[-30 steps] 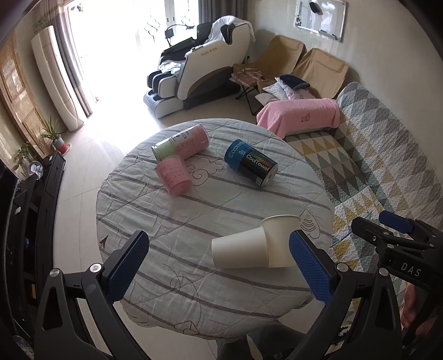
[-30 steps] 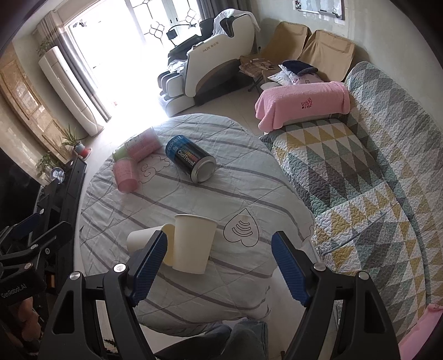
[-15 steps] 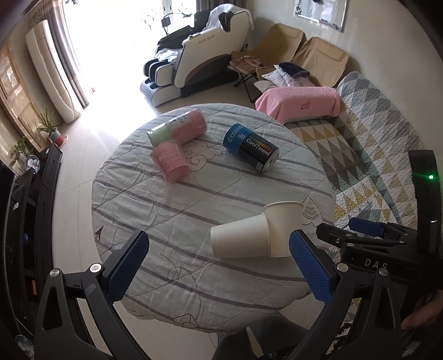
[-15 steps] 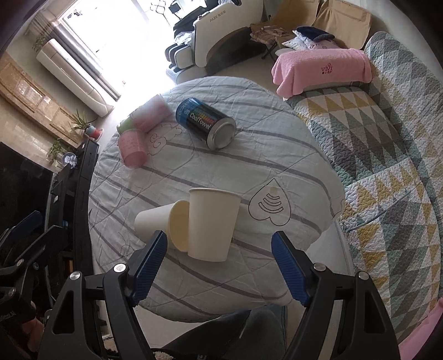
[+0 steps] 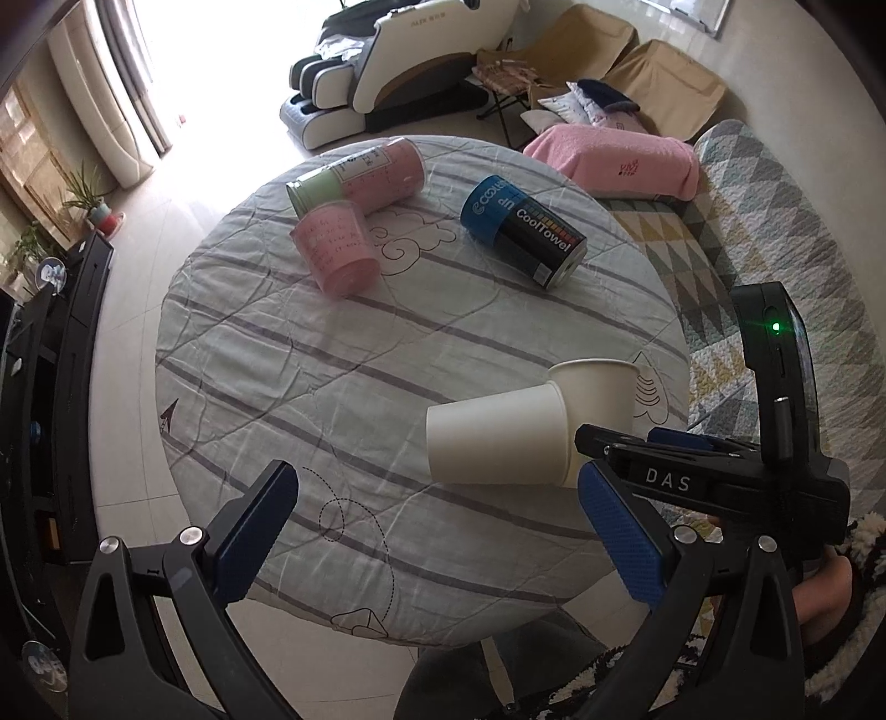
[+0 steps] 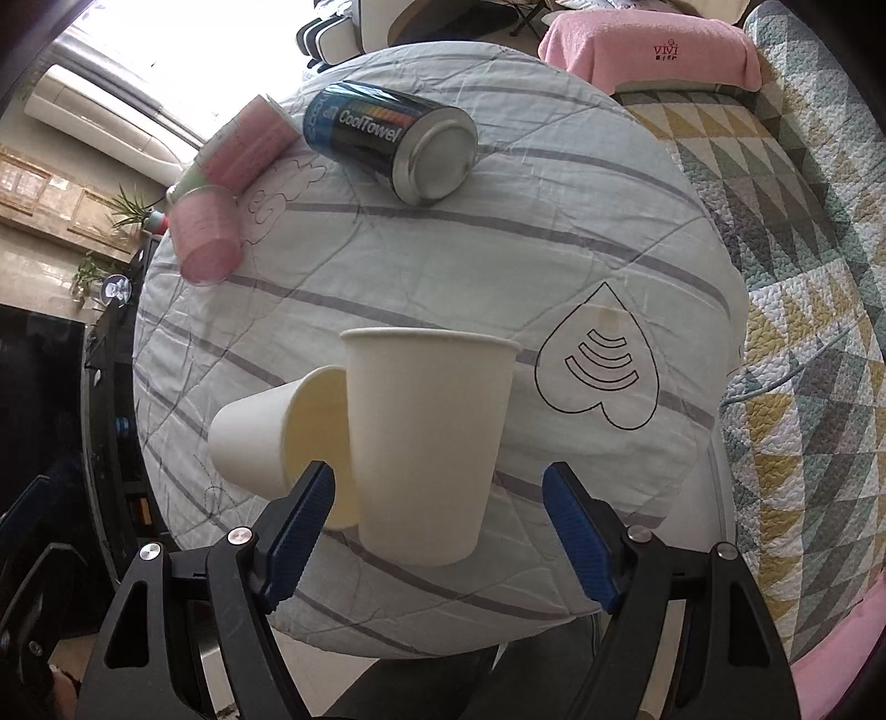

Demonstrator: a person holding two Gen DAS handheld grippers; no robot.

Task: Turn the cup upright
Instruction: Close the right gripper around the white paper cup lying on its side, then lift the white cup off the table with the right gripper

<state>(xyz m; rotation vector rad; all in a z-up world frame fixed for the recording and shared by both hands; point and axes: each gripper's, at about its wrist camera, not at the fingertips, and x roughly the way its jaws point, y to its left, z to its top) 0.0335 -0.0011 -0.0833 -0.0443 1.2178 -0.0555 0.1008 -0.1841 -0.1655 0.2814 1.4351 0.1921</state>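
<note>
Two white paper cups rest near the front right edge of the round table [image 5: 332, 354]. One cup [image 5: 498, 437] lies on its side, its mouth against the other cup [image 5: 601, 390]. That second cup [image 6: 426, 437] stands with its wide rim up, and the lying cup [image 6: 255, 437] is to its left. My right gripper [image 6: 440, 531] is open, its blue pads on either side of the standing cup's base, not touching. It also shows in the left wrist view [image 5: 664, 448]. My left gripper [image 5: 437, 531] is open and empty, above the table's front edge.
A blue-and-black CoolTowel can [image 5: 523, 238] lies on its side at the back. Two pink cylinders [image 5: 338, 252] [image 5: 360, 177] lie at the back left. A quilted sofa [image 6: 803, 249] with a pink towel [image 6: 653, 50] stands right of the table.
My right gripper has moved forward and down, so the standing cup now sits between its pads. The left gripper has shifted slightly closer. The cups have not moved.
</note>
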